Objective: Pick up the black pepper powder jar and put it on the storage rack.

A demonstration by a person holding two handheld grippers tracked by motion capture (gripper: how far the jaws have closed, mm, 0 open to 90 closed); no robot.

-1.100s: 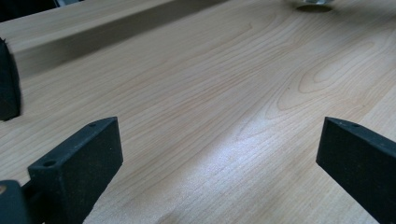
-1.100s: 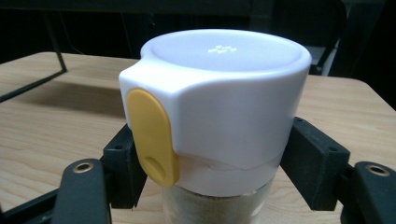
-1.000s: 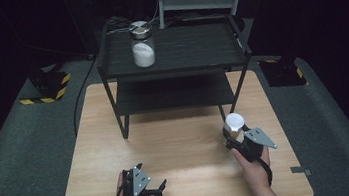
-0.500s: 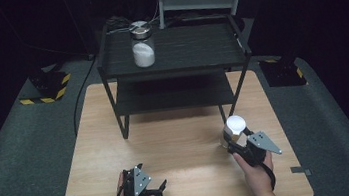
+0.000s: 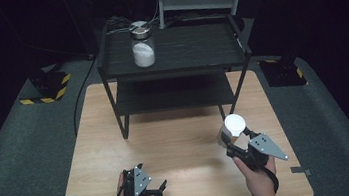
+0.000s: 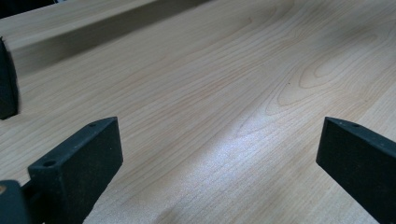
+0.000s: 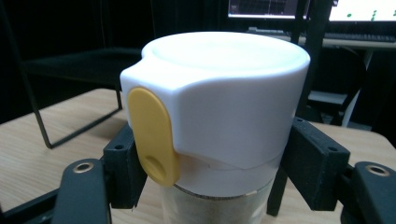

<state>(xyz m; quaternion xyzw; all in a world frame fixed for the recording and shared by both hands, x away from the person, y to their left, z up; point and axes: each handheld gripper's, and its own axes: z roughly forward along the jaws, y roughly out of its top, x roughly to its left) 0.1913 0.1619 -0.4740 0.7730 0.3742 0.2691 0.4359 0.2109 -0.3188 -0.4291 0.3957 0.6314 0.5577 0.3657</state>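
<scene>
bare table (image 5: 178, 143), shelf rack (image 5: 174, 73) behind

A lab or test room: black curtains, hazard-striped floor markers (image 5: 45, 95), computer screens (image 7: 280, 9), and a bare wooden surface (image 5: 168, 149) on grey carpet.

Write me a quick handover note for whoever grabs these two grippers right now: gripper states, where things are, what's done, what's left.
Right gripper: jaws shut on the white-lidded container, just below its lid; the yellow tab faces the camera. It is upright over the right front of the wooden table.
Left gripper: jaws open, holding nothing, low over the table's front left.
The glass jar of white powder stands on the top of the black shelf.
Done: container gripped.
Left: probably setting it on the shelf; the left gripper is free to help.
</scene>
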